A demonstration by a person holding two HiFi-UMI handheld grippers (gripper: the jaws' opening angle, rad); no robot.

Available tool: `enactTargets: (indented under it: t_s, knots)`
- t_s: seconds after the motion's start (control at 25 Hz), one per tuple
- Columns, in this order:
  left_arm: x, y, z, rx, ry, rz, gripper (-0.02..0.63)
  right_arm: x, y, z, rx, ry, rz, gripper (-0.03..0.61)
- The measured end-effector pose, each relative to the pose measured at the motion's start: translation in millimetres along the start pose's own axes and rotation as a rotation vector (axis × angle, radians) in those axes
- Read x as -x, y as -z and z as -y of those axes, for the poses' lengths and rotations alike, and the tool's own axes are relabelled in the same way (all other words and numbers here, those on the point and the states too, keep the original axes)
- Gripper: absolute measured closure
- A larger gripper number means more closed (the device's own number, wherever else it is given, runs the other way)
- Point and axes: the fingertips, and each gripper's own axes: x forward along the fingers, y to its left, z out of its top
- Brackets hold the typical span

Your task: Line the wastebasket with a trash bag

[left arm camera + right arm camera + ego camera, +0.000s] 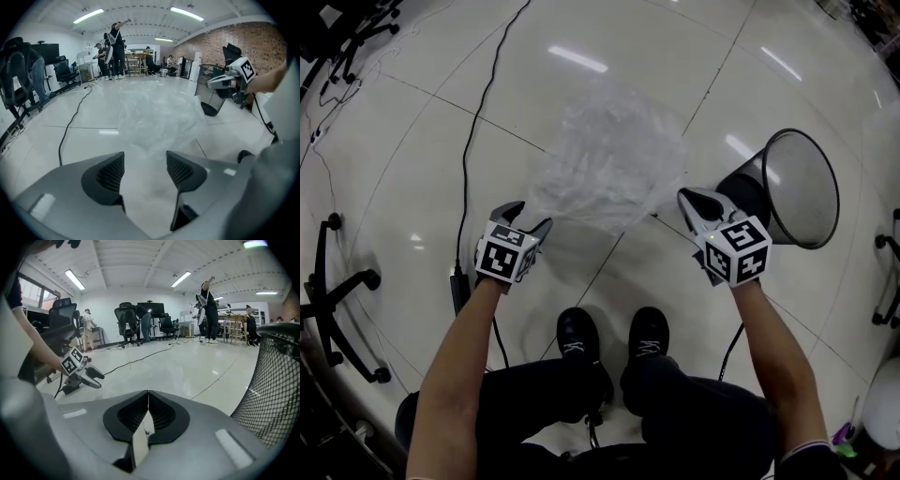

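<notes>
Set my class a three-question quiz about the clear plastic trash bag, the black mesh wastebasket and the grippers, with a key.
1. True or false: the left gripper is shut.
2. Which is nearer the black mesh wastebasket? A the left gripper; B the right gripper.
3. Is the clear plastic trash bag inside the wastebasket yet?
Key: 1 false, its jaws stand apart. 2 B. 3 No, it is outside, in front of the grippers.

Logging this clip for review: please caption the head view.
Clear trash bag between open left tongs and shut right tongs, tilted mesh wastebasket at right.
</notes>
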Motion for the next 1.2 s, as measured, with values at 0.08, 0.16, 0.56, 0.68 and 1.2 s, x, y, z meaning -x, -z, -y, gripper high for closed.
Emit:
enactTargets:
  t_s: [0.08,0.16,0.56,0.68,1.2]
  knots:
    - [-8.5,-3.9,-0.2,-0.004,0.018,0.005,0.327,-2.8,4.1,2.1,-0.008,0.005,-0.011,0.549]
    - [-16.8,-7.5,3.3,-0.001,0.041,0.005,0.328,-4.4,10.4,2.8,-0.018,0.003,-0.026,0.535]
    - [-25.2,-18.5,-0.9,-0.019,0.053,0.024,0.601,-11.7,37.0,17.4,-0.027,0.053,-0.092,0.483]
    - [-21.5,-18.4,-5.2,-0.008,0.047,0.021,0.601,-20.4,46.5,28.6,-0.041,0.082,-0.128,0.404]
    - [14.7,-52.6,-29.6,-0.090,0.039,0.038,0.601,-45.1,20.4,16.9,-0.032,-0.041,-0.085,0.577]
